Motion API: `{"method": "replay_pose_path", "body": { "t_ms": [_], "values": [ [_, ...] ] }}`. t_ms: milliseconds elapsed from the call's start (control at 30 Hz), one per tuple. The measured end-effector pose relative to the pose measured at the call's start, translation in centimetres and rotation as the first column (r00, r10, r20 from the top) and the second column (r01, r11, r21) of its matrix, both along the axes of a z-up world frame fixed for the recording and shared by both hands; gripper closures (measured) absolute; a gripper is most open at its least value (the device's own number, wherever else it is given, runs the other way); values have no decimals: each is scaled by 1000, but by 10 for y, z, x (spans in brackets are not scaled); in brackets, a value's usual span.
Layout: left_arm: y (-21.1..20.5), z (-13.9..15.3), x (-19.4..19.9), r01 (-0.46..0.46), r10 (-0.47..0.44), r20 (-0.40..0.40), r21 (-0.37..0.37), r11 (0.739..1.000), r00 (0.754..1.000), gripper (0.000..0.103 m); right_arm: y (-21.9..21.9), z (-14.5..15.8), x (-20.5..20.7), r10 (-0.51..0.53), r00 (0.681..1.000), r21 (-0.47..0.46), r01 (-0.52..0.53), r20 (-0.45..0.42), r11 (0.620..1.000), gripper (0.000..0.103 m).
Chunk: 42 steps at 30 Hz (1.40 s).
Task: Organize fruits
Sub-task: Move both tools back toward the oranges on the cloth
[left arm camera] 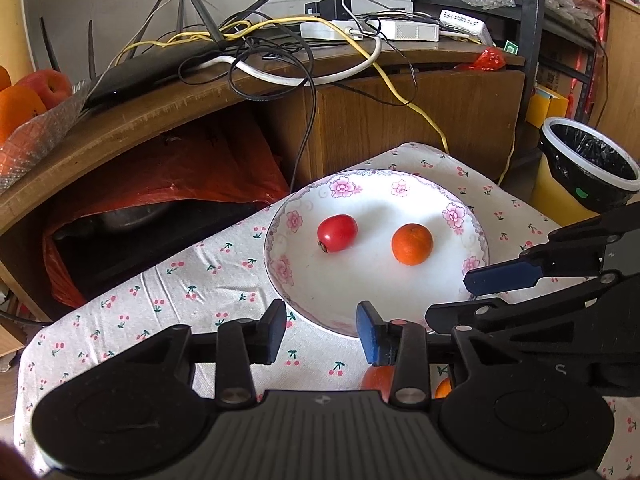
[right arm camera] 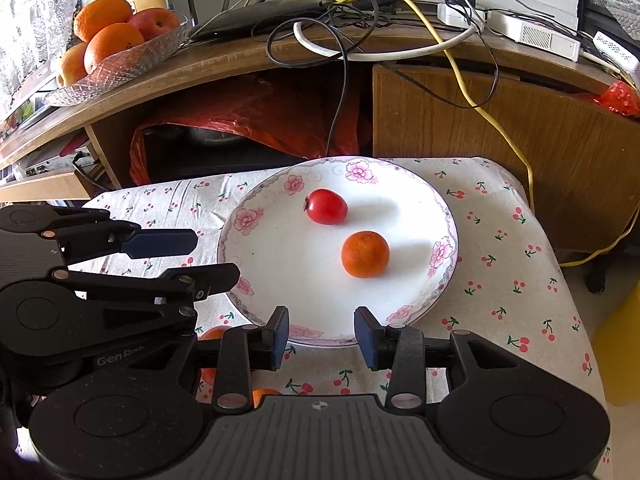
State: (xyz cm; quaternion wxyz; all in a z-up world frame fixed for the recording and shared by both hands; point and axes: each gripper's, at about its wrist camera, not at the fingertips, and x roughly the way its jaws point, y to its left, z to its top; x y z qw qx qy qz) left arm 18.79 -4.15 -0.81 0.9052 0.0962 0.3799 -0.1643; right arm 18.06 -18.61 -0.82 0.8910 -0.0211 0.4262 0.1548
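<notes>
A white floral plate [left arm camera: 320, 292] [right arm camera: 280, 264] sits on a cherry-print tablecloth. On it lie a red tomato-like fruit [left arm camera: 337, 233] [right arm camera: 326, 206] and a small orange [left arm camera: 412, 243] [right arm camera: 365, 254], apart from each other. My left gripper [left arm camera: 322, 330] is open and empty at the plate's near rim; it also shows in the right wrist view [right arm camera: 200, 256]. My right gripper [right arm camera: 322, 334] is open and empty at the near rim; it also shows in the left wrist view [left arm camera: 468, 296]. Two more orange fruits [left arm camera: 378, 380] [right arm camera: 212, 334] lie on the cloth, partly hidden under the grippers.
A wooden desk [right arm camera: 280, 64] behind the table carries tangled cables [left arm camera: 280, 48], a router and a glass bowl of oranges and apples [right arm camera: 116, 40]. A red bag [left arm camera: 160, 184] sits under the desk. A lined bin [left arm camera: 588, 164] stands at the right.
</notes>
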Motion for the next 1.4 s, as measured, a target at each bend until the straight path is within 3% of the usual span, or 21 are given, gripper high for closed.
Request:
{"method": "replay_pose_path", "body": {
  "t_ms": [800,1400],
  "values": [
    [21,6,-36,18,-19,12,23,1000,1000,57,19,3,-24,69,997,-1,-69,-27,998,68],
    [63,-18,-84,61,-59,-59,35,998,996,54,36,-11,-55,182,978,20,-181,-106,983,61]
  ]
}}
